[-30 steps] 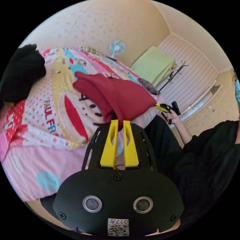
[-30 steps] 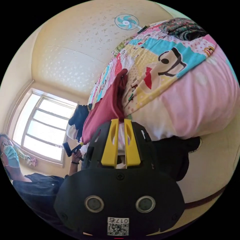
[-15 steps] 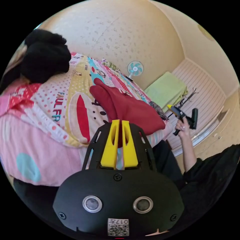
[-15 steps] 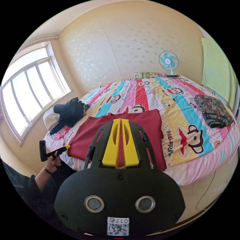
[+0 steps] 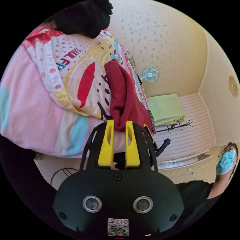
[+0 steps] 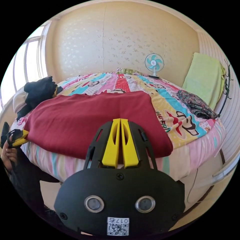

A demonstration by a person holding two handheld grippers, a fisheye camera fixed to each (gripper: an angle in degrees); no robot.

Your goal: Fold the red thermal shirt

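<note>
The left tool pinches the shirt's edge, the right tool is closed empty above it; shirt lies flat on the bed, folding barely begun.

Left gripper: yellow jaws parted by a narrow gap, red cloth bunched between the tips at 12 o'clock; contact of both jaws with the cloth not confirmable. In right gripper view, same left gripper seen at 9 o'clock, yellow tips at the cloth's corner, held in the person's hand just below it.

Right gripper: yellow jaws drawn together, almost no gap, tips pointing to 12 o'clock over the red cloth; grip on the cloth not confirmable.

Black-sleeved shoulder and arm at 4 o'clock in left gripper view.
</note>
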